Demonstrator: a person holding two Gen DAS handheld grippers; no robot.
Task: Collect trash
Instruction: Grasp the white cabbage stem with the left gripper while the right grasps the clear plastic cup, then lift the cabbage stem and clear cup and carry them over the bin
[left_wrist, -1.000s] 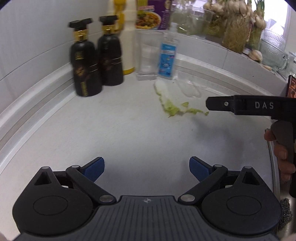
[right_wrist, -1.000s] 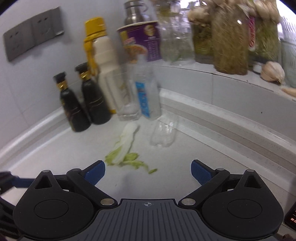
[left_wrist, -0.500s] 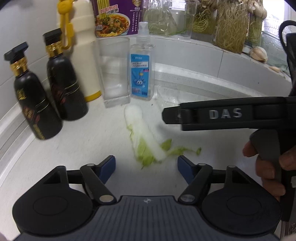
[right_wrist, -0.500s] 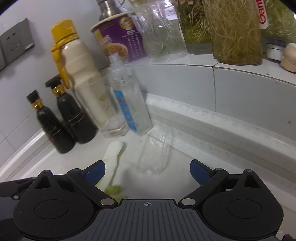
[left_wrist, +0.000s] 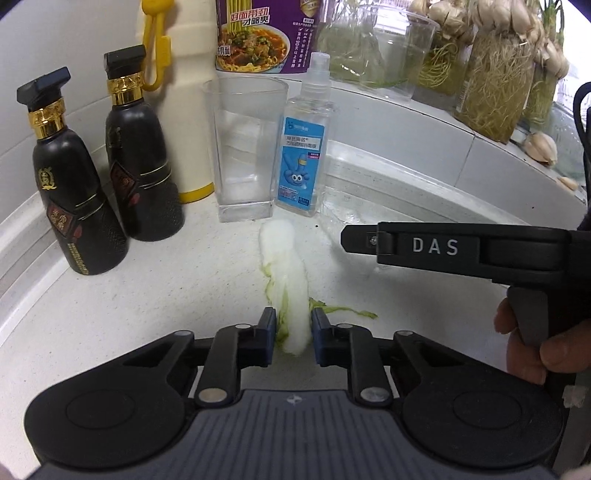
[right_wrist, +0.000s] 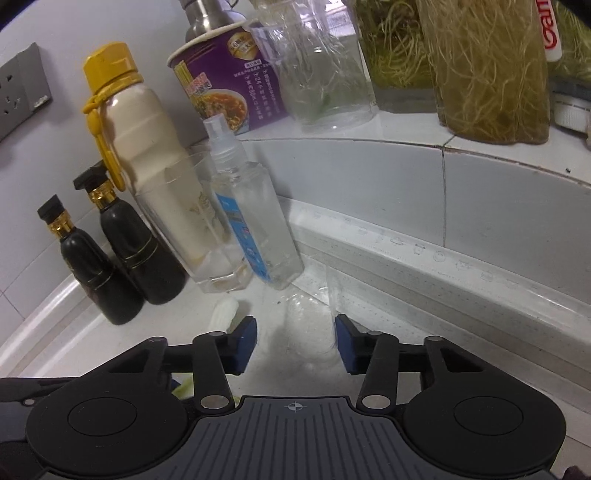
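Observation:
A pale cabbage leaf with green shreds lies on the white counter. My left gripper is closing, and its blue pads touch both sides of the leaf's near end. To the right, one finger of the right tool reaches across, held by a hand. In the right wrist view, my right gripper is closing around a crumpled clear plastic wrapper by the wall ledge. Its pads stand close beside the wrapper without clearly pressing it. The leaf's tip shows left of that gripper.
Two black bottles, a yellow-capped cream bottle, a glass tumbler and a clear spray bottle stand against the wall. A noodle cup and jars of sprouting garlic crowd the ledge.
Both grippers moved forward toward the wall. The left jaws narrowed from wide open onto the cabbage leaf. The right jaws narrowed around the clear plastic wrapper.

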